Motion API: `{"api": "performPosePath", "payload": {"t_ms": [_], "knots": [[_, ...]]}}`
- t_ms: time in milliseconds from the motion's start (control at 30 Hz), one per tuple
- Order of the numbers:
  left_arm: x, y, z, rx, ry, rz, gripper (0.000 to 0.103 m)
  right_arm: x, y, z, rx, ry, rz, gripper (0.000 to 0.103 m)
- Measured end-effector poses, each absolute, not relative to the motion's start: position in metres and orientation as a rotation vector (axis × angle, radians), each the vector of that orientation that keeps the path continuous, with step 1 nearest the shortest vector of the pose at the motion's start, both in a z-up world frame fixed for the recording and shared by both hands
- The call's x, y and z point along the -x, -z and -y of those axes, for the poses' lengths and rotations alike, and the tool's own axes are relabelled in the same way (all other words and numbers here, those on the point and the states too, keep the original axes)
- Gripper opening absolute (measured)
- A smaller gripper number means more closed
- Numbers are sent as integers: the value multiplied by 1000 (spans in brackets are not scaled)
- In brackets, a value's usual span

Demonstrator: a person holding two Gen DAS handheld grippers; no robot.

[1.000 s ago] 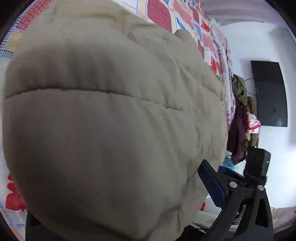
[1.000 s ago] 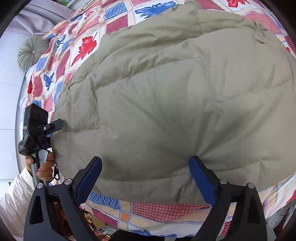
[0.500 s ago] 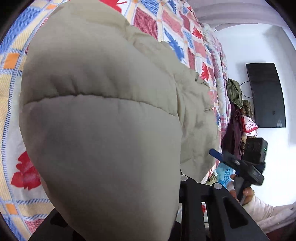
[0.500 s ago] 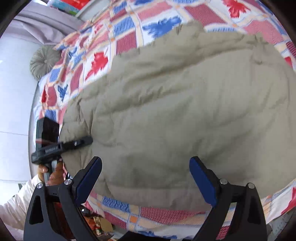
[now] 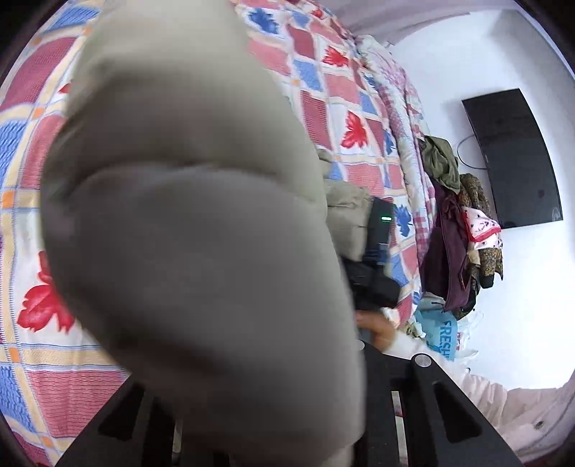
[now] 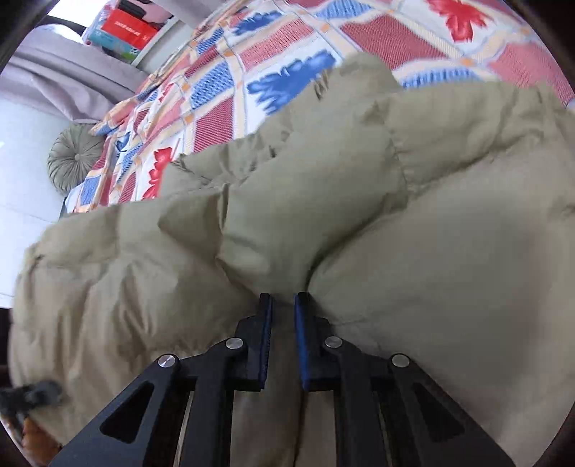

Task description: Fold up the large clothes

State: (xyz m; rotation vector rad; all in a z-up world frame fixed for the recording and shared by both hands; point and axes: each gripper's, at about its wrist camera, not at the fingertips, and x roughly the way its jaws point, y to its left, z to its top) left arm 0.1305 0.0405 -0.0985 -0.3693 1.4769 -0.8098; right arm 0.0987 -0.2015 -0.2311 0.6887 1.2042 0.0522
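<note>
A large beige puffer jacket (image 6: 359, 201) lies on a bed with a red, blue and white patchwork cover (image 6: 273, 72). My right gripper (image 6: 283, 301) is shut on a fold of the jacket's near edge, fabric pinched between its blue pads. In the left wrist view a raised bulge of the jacket (image 5: 187, 222) fills the frame and hides my left gripper's fingers; only the black frame (image 5: 424, 413) shows, drawn together around the fabric. The right gripper's body (image 5: 373, 258) shows beyond the jacket.
A round green cushion (image 6: 73, 161) sits at the bed's far left corner. A dark wall screen (image 5: 514, 158), a heap of hanging clothes (image 5: 460, 230) and a blue bag (image 5: 440, 332) stand beside the bed. Boxes (image 6: 122, 28) sit beyond the curtain.
My right gripper moved in and closed on the jacket's edge; it was open before. My left gripper has lifted its part of the jacket, uncovering more of the bed cover.
</note>
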Motion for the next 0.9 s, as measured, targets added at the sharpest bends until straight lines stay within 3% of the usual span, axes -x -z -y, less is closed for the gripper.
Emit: {"api": "performPosePath", "payload": {"t_ms": [433, 533, 700, 767, 900], "knots": [[-111, 62, 84, 176, 817, -1504, 31, -109, 257, 228, -863, -115, -1272, 6], [-112, 62, 101, 178, 857, -1525, 55, -97, 235, 252, -877, -116, -1220, 11], [-113, 82, 139, 218, 984, -1577, 56, -46, 200, 310, -897, -21, -1122, 11], [-111, 97, 158, 248, 1051, -1604, 70, -23, 196, 329, -923, 30, -1102, 11], [-103, 136, 185, 278, 1117, -1639, 70, 19, 195, 361, -980, 115, -1079, 11]]}}
